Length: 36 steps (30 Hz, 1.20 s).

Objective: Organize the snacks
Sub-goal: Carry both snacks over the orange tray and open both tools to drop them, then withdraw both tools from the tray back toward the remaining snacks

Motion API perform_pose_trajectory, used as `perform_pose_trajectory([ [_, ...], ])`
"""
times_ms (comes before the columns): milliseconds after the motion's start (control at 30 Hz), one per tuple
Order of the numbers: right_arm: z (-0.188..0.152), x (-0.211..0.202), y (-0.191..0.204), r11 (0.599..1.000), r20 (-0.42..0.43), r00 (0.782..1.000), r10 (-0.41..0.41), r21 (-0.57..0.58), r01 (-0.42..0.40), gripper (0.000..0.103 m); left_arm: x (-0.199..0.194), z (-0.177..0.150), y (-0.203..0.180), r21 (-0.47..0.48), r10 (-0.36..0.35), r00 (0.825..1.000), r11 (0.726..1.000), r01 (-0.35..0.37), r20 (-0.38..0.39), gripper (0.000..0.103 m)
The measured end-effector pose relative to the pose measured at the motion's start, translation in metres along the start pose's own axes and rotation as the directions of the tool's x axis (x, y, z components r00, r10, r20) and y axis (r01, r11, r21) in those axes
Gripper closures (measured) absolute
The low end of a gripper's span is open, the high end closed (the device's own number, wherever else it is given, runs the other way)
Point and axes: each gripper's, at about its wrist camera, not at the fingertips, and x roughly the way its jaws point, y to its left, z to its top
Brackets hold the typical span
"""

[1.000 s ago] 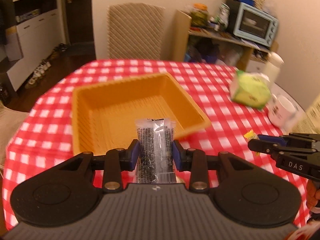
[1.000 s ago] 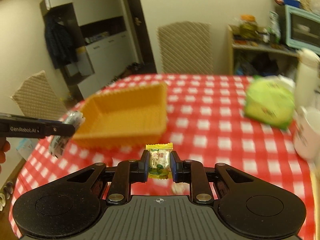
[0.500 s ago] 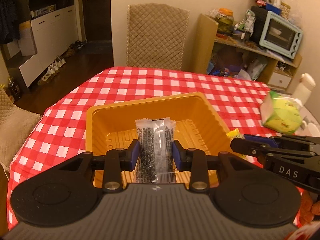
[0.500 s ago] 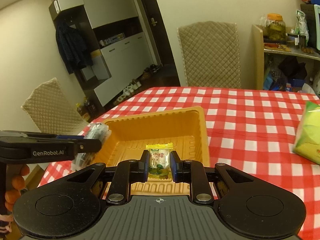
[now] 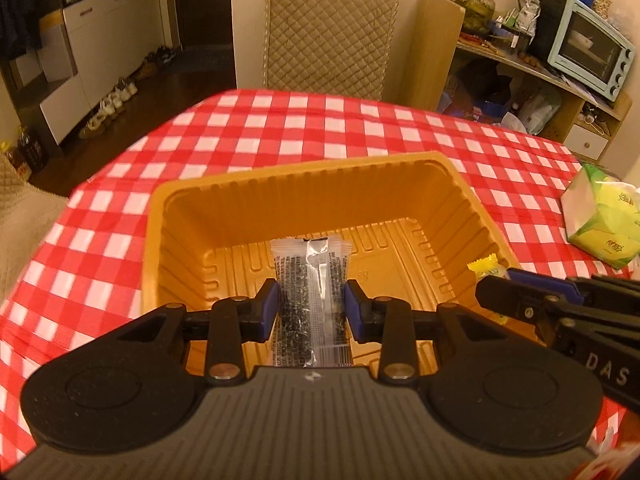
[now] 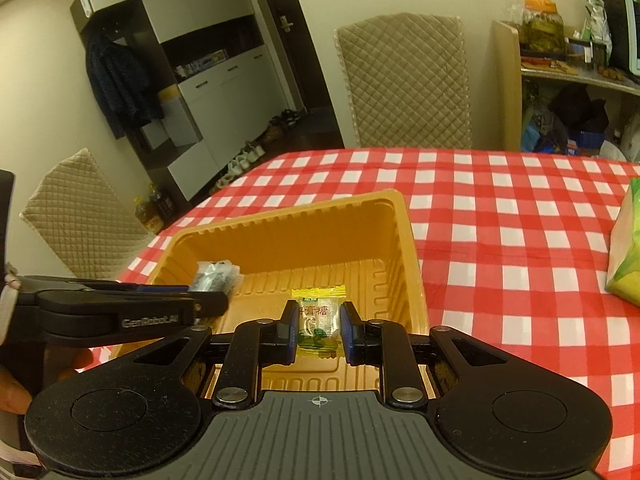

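Observation:
An empty orange plastic tray (image 5: 240, 200) (image 6: 404, 232) sits on the red-and-white checked table. My left gripper (image 5: 311, 306) is shut on a clear packet of dark snack (image 5: 310, 280), held over the tray's near part. It shows from the side in the right wrist view (image 6: 216, 280). My right gripper (image 6: 319, 322) is shut on a small yellow wrapped candy (image 6: 319, 316), held over the tray's right side. The candy also shows in the left wrist view (image 5: 486, 268).
A green-and-white tissue pack (image 5: 600, 220) (image 6: 626, 248) lies on the table right of the tray. A quilted chair (image 5: 330, 28) stands at the table's far side. A shelf with a toaster oven (image 5: 588, 48) is at the back right.
Both grippers moved forward and over the tray, each still holding its snack. The tray now lies directly under both.

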Motion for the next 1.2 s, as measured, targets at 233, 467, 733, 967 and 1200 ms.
perform_pose_trajectory([
  [233, -0.004, 0.0, 0.001, 1.0, -0.004, 1.0, -0.003, 0.013, 0.003, 0.081, 0.007, 0.001, 0.003, -0.011, -0.007, 1.0, 1.0, 0.007, -0.017, 0.071],
  [467, 0.001, 0.002, 0.0, 1.0, 0.003, 1.0, 0.002, 0.013, -0.002, 0.081, -0.004, 0.0, 0.015, -0.024, -0.026, 1.0, 0.999, 0.025, -0.011, 0.071],
  [733, 0.004, 0.017, 0.004, 0.999, -0.008, 1.0, 0.023, 0.033, -0.023, 0.081, -0.019, -0.006, 0.027, -0.044, -0.037, 0.999, 0.998, 0.037, -0.008, 0.067],
  [967, 0.014, 0.022, 0.014, 0.995, 0.028, 0.997, 0.073, 0.061, -0.075, 0.061, -0.041, -0.013, 0.035, -0.048, -0.039, 0.999, 0.998, 0.039, 0.013, 0.055],
  [1200, 0.016, -0.006, 0.011, 0.993, 0.075, 0.995, 0.065, 0.089, -0.072, 0.036, -0.068, -0.023, 0.036, -0.053, -0.051, 0.998, 0.997, 0.053, 0.035, 0.043],
])
